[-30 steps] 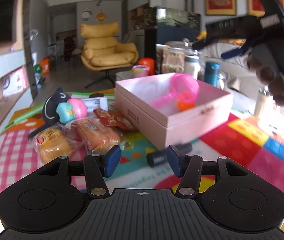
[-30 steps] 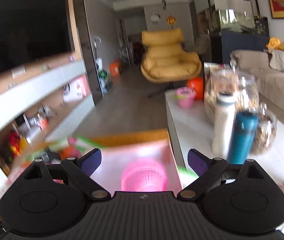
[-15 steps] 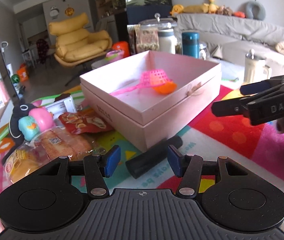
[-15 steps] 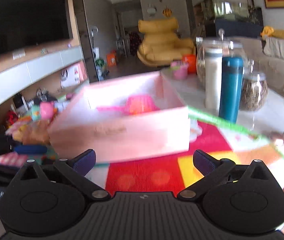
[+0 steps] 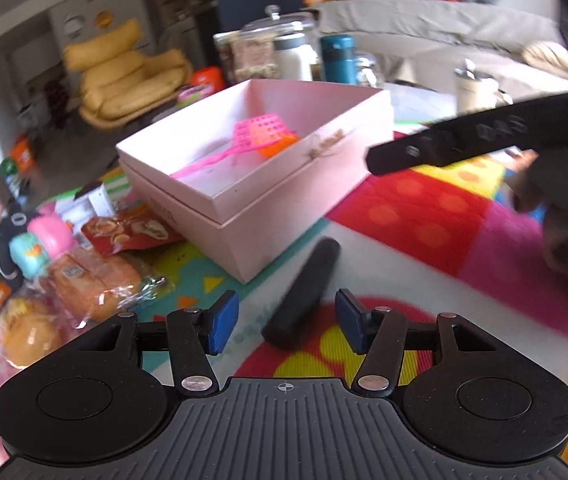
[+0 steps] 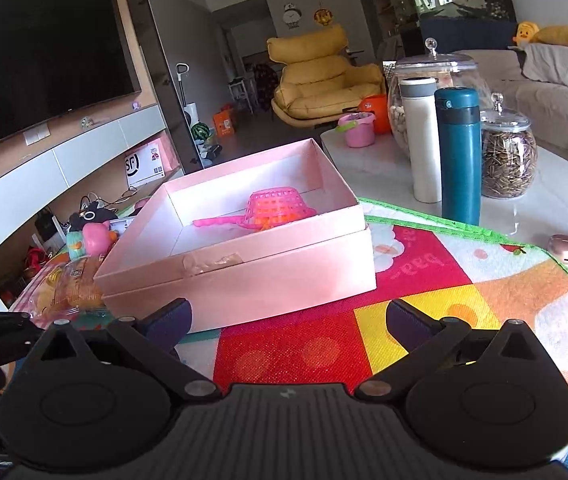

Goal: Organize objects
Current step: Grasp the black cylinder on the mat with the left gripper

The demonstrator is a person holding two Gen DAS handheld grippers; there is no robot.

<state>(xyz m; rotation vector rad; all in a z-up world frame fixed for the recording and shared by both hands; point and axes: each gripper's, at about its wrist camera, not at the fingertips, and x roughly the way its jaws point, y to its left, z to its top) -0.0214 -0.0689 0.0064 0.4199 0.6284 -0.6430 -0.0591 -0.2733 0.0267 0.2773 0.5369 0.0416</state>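
A pink box [image 5: 267,200] stands open on the colourful mat and also shows in the right wrist view [image 6: 243,276]. A pink strainer toy [image 5: 259,134] lies inside it, over something orange; it shows in the right wrist view too [image 6: 277,208]. A black cylinder [image 5: 304,292] lies on the mat in front of the box. My left gripper [image 5: 287,322] is open and empty, its jaws on either side of the cylinder's near end, not touching it. My right gripper [image 6: 288,320] is open and empty, low over the mat before the box. It also shows at the right of the left wrist view [image 5: 464,144].
Left of the box lie bagged bread rolls [image 5: 83,284], a red snack packet [image 5: 131,232], a pink-and-teal toy [image 5: 41,242] and a black plush [image 5: 11,228]. Behind the box stand a white flask [image 6: 422,140], a teal flask [image 6: 460,156] and glass jars [image 6: 508,160].
My left gripper has moved down and closer, so the black cylinder now lies between its jaws. My right gripper has drawn back from over the box and dropped low over the mat.
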